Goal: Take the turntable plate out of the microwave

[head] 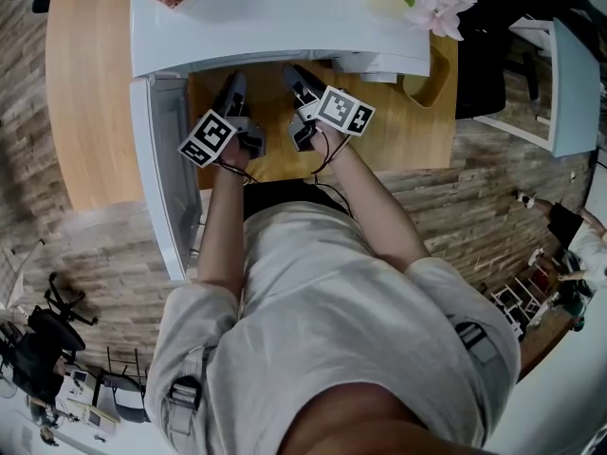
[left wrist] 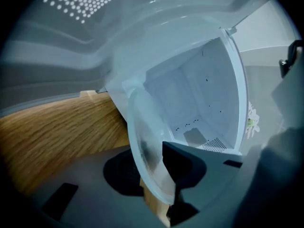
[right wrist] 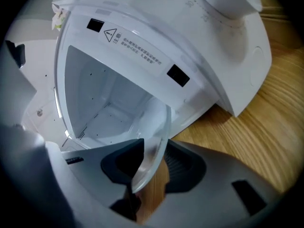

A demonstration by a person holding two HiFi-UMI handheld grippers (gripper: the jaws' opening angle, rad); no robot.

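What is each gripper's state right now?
Left gripper: open, turntable plate rim between its jaws, not clamped.
Right gripper: open, turntable plate rim between its jaws, gap on one side.

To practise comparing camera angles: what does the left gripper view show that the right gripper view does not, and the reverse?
Left only: the open door's dotted window. Right only: the warning label above the opening. Both: the glass turntable plate with its rim between the jaws, the white microwave cavity behind it, and the wooden table.
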